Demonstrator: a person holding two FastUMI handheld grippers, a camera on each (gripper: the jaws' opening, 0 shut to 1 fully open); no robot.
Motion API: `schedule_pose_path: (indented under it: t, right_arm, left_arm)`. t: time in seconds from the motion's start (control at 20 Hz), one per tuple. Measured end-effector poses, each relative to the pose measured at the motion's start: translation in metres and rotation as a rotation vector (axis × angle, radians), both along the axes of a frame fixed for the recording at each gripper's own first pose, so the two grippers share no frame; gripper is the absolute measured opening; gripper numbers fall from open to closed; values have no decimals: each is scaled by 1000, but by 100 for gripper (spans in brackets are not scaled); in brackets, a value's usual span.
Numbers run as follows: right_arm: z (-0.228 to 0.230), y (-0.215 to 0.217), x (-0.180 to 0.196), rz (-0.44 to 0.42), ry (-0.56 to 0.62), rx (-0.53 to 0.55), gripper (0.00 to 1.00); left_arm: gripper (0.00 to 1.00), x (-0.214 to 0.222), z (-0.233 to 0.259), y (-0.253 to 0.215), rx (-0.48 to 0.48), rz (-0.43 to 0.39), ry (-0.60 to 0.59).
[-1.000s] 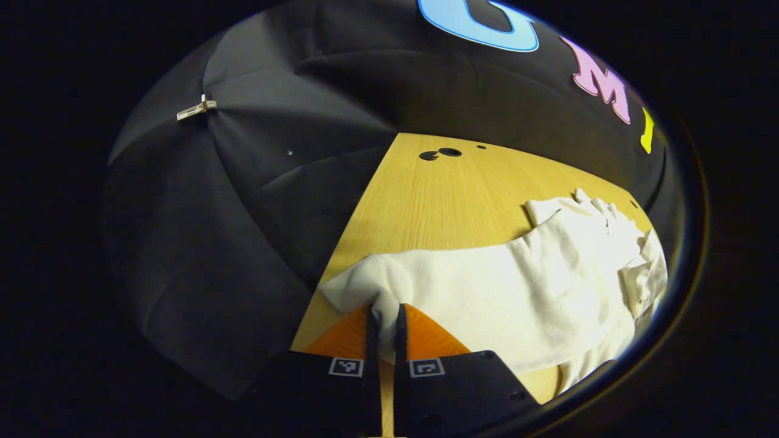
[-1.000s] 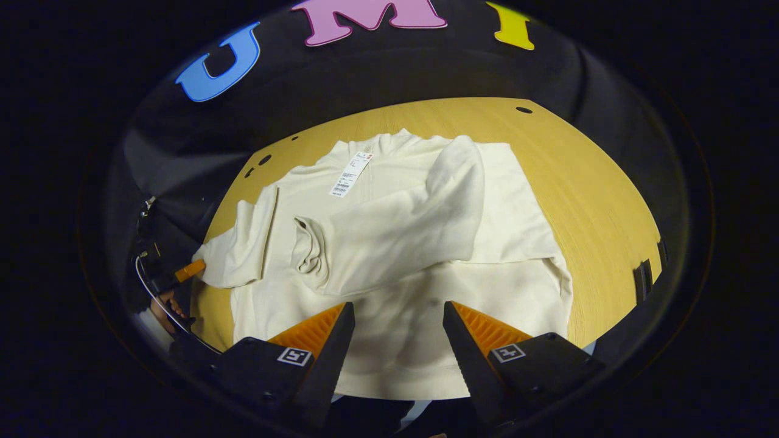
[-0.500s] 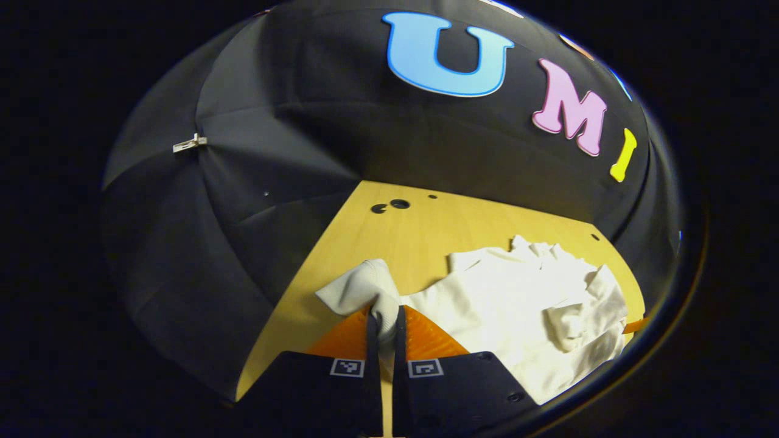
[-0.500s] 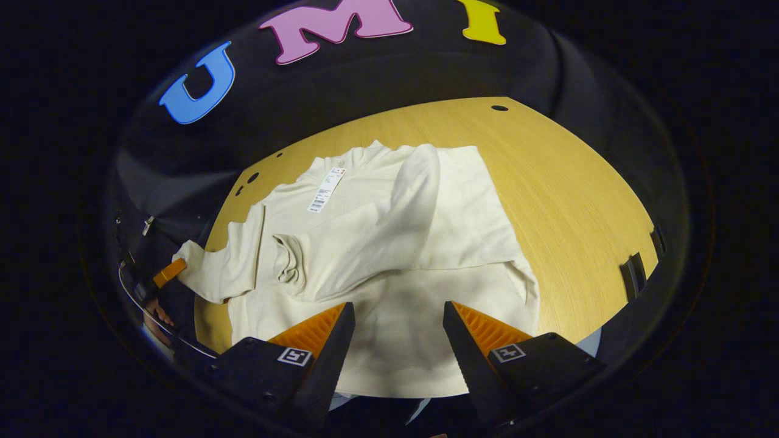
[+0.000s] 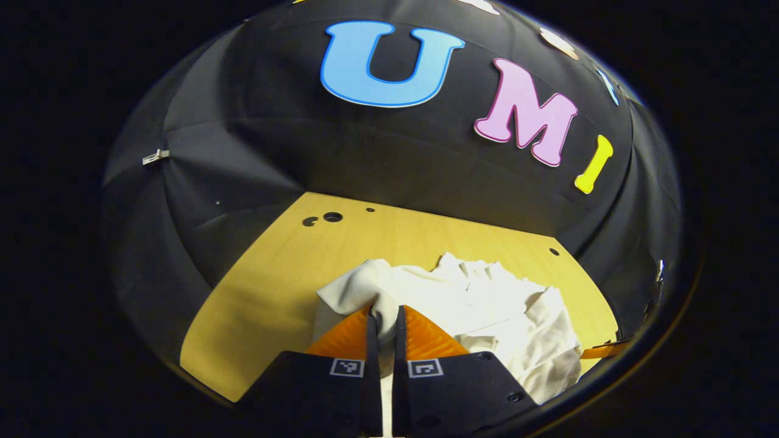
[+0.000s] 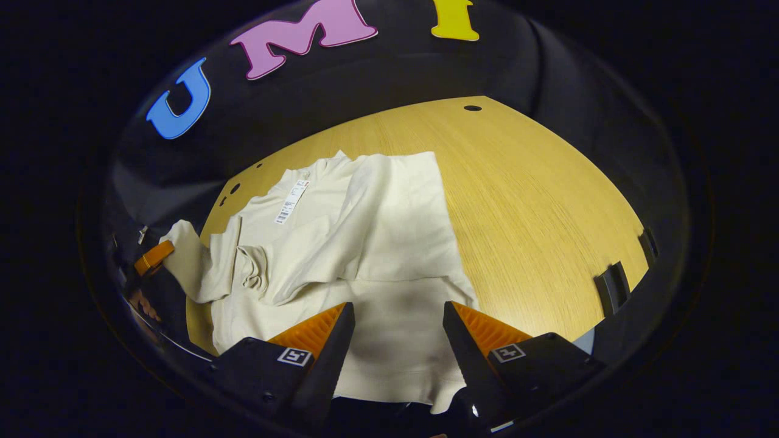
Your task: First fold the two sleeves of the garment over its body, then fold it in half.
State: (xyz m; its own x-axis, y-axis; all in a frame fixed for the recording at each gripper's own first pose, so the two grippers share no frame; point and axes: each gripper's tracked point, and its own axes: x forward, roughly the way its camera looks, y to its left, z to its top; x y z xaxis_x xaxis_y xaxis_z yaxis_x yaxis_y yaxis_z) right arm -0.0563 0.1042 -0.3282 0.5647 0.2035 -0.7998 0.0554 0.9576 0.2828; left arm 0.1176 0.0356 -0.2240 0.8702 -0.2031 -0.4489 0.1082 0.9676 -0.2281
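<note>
A cream garment is lying spread on the wooden table, its collar end toward the far side and its hem toward the near edge, where a corner of it is hanging just over the rim. A white paper tag is resting on the cloth near the collar.

In the right gripper view, one sleeve is lying folded diagonally across the body, its bunched cuff sitting toward the left of the chest. The other sleeve is being lifted off the table at the garment's left side, where the left tool is pinching its cuff; a bit of the hand holding that tool is showing just below it, at the dark edge of the view.

In the left gripper view, the left tool is clenched on that cuff: both fingers are pressing a wad of cream cloth between them, and the sleeve end is puffing out just beyond the tips, raised above the table with the rest of the garment lying beyond and to the right.

The right tool is released, its two fingers standing well apart and hovering over the lower part of the garment's body near the hem. Whether its tips are touching the cloth, I cannot tell.

Several small dark holes are dotting the far part of the table.
</note>
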Motion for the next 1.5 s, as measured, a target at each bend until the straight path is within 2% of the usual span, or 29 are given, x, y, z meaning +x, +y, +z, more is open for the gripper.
schedule_pose_path:
  t: [0.3, 0.65, 0.9, 1.1, 1.25, 1.45, 1.5]
  right_arm:
    - [-13, -41, 11, -27, 21, 18, 91]
    - [-24, -78, 17, -53, 41, 32, 91]
    - [-27, -96, 25, -49, 43, 37, 90]
    - [-35, -107, 29, -41, 56, 37, 90]
    - [-39, -111, 34, -31, 63, 38, 91]
    - [-39, -113, 37, -20, 63, 43, 90]
    - [-39, -113, 37, -17, 62, 43, 90]
  left_arm:
    - [11, 1, 7, -92, -14, -81, 5]
    - [11, -4, -17, -188, 39, -191, 45]
    - [12, -1, -54, -222, 81, -210, 100]
    - [12, -2, -71, -239, 125, -216, 93]
    - [13, -9, -87, -256, 142, -272, 104]
    - [24, -16, -104, -266, 150, -290, 147]
    - [24, -18, -106, -268, 154, -288, 148]
